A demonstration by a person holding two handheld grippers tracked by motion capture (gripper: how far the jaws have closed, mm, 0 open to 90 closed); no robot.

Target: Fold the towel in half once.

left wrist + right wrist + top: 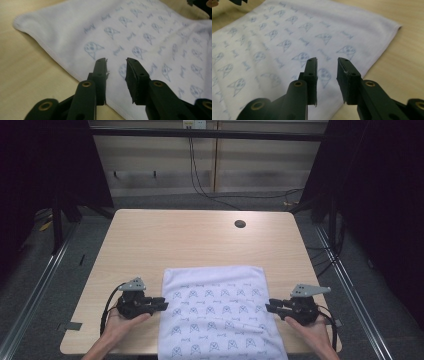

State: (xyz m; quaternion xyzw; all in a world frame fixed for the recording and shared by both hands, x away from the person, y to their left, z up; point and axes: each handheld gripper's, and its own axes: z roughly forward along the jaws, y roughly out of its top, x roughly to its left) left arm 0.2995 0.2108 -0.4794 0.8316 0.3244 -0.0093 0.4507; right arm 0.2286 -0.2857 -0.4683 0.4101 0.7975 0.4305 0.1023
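Jaws parted on both, grasping nothing. Left gripper (116, 67) poised over the cloth's (220, 307) left hem, tips aimed inward across the fabric; right gripper (327, 67) likewise at the right hem, facing it. White printed cloth spread flat on the table's (165, 237) near half, long axis running from far edge toward the person, near end draped over the front.

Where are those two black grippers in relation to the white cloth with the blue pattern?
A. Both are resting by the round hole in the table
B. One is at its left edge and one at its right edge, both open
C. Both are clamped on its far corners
B: the left gripper and the right gripper sit at opposite side edges of the white blue-patterned cloth, and each gripper view shows a gap between the jaws with nothing held.
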